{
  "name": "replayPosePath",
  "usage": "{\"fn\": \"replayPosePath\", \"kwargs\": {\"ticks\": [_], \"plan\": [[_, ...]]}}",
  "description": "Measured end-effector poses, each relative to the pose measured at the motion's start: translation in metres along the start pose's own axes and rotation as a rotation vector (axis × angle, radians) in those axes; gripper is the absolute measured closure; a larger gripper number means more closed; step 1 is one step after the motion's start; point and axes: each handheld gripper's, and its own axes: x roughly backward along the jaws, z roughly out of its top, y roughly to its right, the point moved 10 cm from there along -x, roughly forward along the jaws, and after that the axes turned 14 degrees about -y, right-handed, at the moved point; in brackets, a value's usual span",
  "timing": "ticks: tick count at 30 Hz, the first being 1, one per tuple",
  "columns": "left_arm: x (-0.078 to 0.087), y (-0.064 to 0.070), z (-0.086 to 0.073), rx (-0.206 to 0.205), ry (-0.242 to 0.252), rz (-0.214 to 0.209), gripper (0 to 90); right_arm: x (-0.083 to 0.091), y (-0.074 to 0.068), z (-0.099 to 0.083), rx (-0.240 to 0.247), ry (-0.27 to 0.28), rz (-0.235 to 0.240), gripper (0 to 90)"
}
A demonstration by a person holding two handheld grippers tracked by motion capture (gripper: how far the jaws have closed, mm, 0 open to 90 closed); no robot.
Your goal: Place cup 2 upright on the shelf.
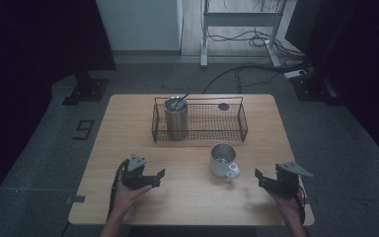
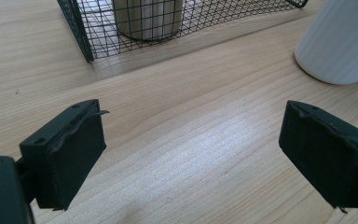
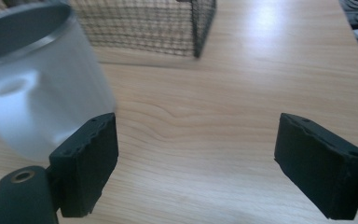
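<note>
A white mug (image 1: 223, 160) stands upright on the wooden table (image 1: 128, 128), handle toward the front right. Behind it a black wire basket (image 1: 217, 121) holds a steel tumbler (image 1: 175, 118) with a straw at its left end. My left gripper (image 1: 154, 178) rests open near the table's front left, well left of the mug; in its own view the left gripper (image 2: 193, 154) has bare wood between the jaws, with the mug (image 2: 340, 42) at upper right. My right gripper (image 1: 262, 180) is open, just right of the mug; in its own view the right gripper (image 3: 196, 163) has the mug (image 3: 37, 88) at left.
A small dark round object (image 1: 223, 106) lies on the table behind the basket. Cables and a desk frame (image 1: 242, 19) are on the floor beyond the table. Black stands (image 1: 86, 89) flank the far corners. Bare wood lies between both grippers.
</note>
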Motion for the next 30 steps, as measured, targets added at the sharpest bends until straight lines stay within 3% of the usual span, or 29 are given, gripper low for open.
{"fn": "replayPosePath", "kwargs": {"ticks": [7,15,20,30], "plan": [[0.001,-0.001,-0.003,0.007,-0.007,-0.01,6.9,0.009,-0.018,0.009,0.01,0.03,0.071,13.8],[0.002,-0.002,-0.004,0.003,-0.01,-0.015,7.0,0.016,-0.043,0.02,0.066,0.045,0.096,13.4],[-0.001,-0.003,-0.006,-0.003,-0.019,0.022,7.1,0.023,-0.059,0.029,0.097,0.065,0.119,13.3],[0.003,-0.005,-0.007,0.012,-0.008,0.008,7.0,0.019,-0.084,0.036,0.149,0.056,0.141,12.7]]}}
